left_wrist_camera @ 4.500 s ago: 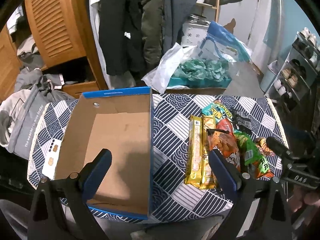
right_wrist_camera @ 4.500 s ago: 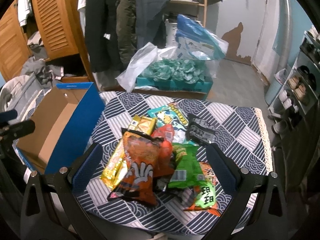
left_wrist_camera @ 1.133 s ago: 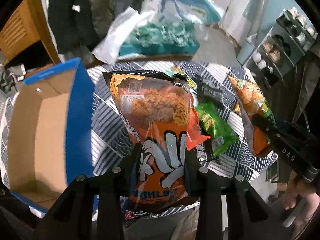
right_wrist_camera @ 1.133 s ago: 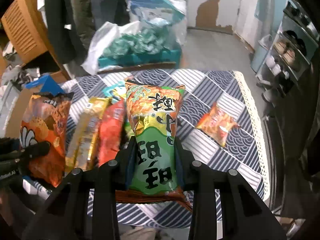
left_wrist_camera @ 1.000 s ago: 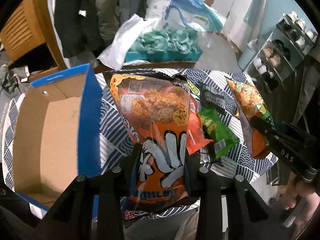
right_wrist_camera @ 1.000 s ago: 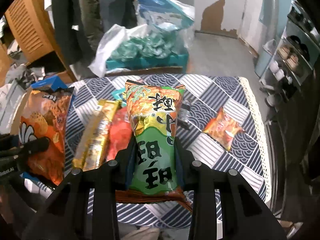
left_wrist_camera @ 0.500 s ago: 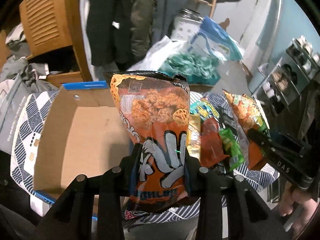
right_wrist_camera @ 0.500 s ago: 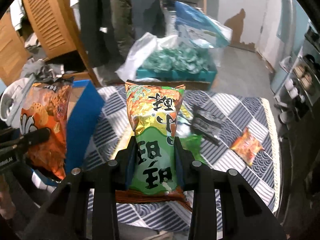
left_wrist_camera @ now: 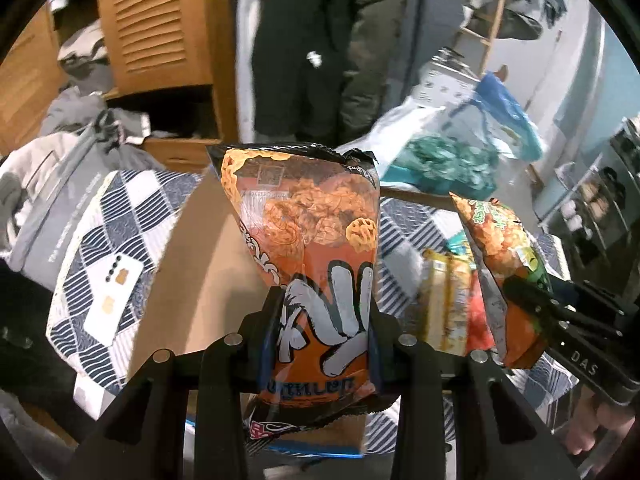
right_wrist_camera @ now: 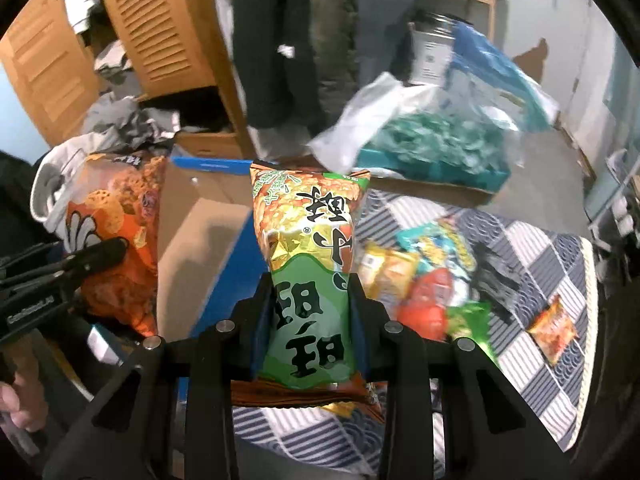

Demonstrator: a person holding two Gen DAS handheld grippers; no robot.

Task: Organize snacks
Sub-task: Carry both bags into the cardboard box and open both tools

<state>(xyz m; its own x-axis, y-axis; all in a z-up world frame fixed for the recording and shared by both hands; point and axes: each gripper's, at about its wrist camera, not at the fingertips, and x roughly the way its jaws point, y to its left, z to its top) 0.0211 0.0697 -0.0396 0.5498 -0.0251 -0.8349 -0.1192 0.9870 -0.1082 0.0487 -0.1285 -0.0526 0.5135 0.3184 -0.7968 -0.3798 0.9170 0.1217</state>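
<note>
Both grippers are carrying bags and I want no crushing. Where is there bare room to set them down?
The cardboard box floor looks bare between its walls. The tablecloth is bare at the right, around the small orange packet. The snack pile beside the box's blue wall is crowded.

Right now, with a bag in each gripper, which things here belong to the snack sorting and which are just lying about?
Job:
- orange snack bag in left gripper
- green snack bag in right gripper
- cardboard box
- loose snack packets on the patterned tablecloth

Lying about:
- hanging coats
- grey clothes pile
- teal tray under plastic
- louvred wardrobe door
</note>
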